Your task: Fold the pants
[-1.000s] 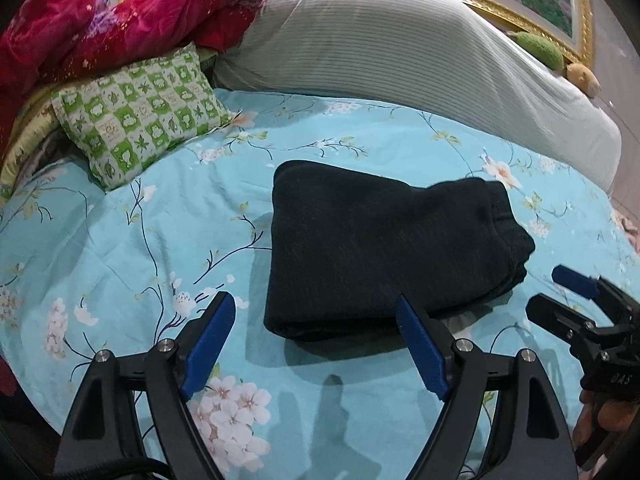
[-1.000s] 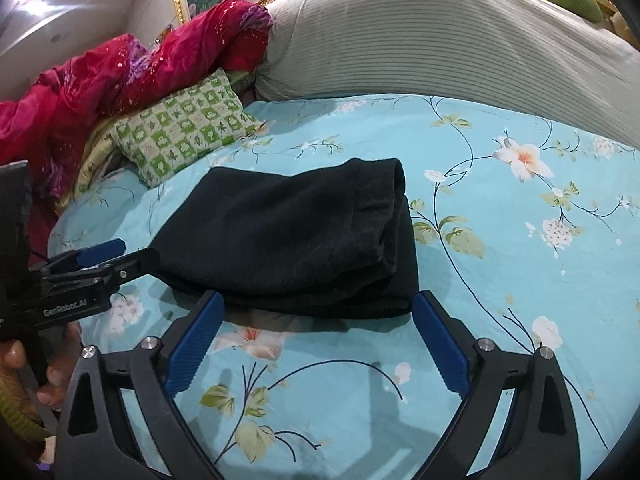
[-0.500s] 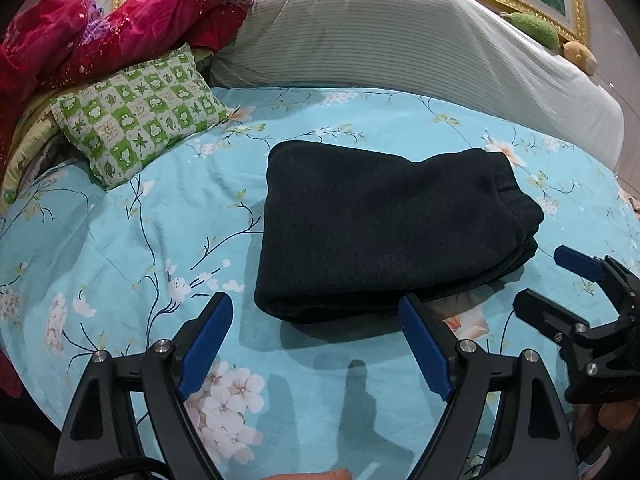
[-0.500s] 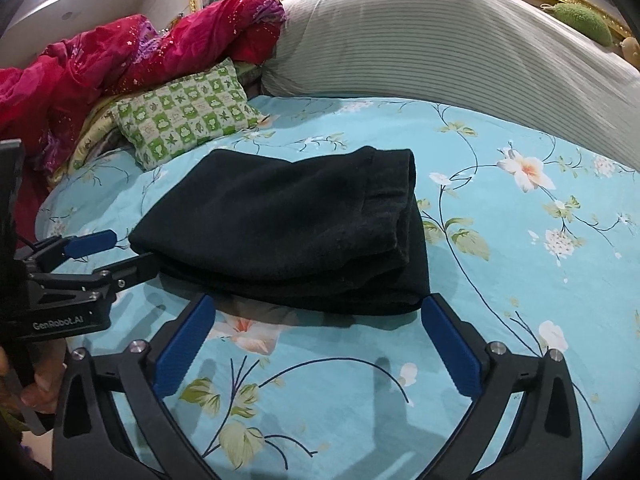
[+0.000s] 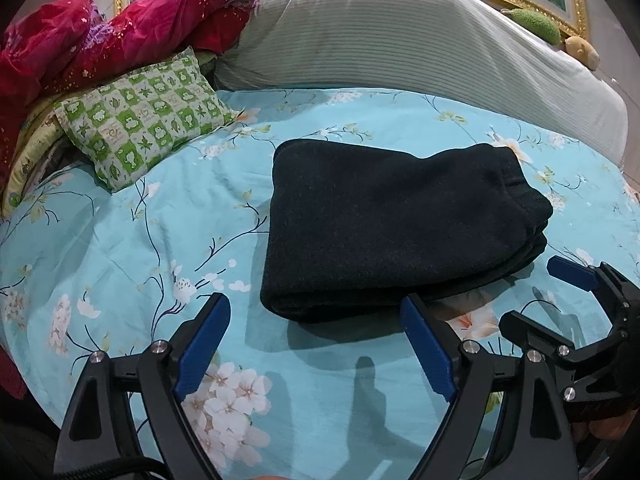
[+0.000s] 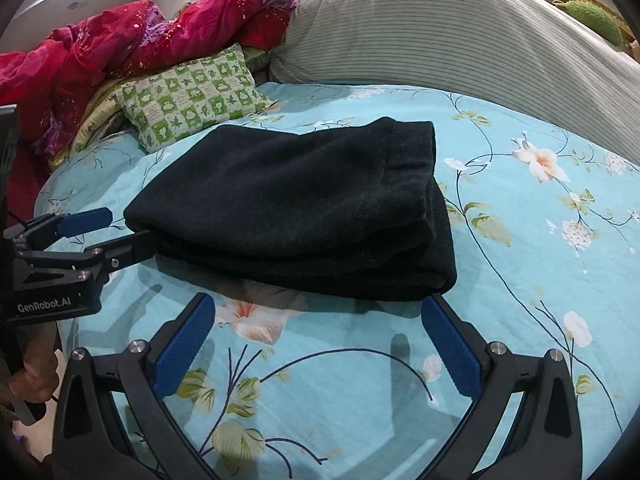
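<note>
The folded black pants (image 5: 396, 224) are laid on the floral bedsheet (image 5: 120, 240), long axis running left to right, directly ahead of both grippers. The left gripper (image 5: 316, 344) and right gripper (image 6: 316, 340) are opened wide, nothing held, each just short of the near edge.

- We see the black pants (image 5: 392, 224), thick fleece, folded into a compact layered rectangle.
- We find them lying flat on the bed (image 5: 120, 248), waistband end to the right.
</note>
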A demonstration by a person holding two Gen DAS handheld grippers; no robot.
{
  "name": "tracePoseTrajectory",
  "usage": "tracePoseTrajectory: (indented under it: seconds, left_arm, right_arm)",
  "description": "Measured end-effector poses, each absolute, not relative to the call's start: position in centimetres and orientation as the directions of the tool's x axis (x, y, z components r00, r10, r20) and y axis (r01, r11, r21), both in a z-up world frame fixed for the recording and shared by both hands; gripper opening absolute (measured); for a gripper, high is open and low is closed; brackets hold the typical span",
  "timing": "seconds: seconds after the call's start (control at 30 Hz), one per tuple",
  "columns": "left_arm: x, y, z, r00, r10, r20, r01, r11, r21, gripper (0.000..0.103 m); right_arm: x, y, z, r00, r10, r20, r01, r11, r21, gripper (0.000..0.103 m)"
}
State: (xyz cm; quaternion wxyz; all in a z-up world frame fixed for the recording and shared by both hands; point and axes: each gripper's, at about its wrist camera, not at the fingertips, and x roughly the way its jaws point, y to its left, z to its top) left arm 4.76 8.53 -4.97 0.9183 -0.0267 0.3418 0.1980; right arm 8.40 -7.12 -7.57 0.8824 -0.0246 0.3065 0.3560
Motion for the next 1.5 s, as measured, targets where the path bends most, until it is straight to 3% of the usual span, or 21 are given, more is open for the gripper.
tracePoseTrajectory:
  seconds: [1.5]
  left_arm:
    - [4.45,8.09,-4.81,0.689,0.356,-0.631,-0.374,0.921,0.111,0.089]
  right_arm:
    - [7.93,-6.98,-7.56,0.557,0.62,-0.552,-0.647,0.741,0.18,0.103]
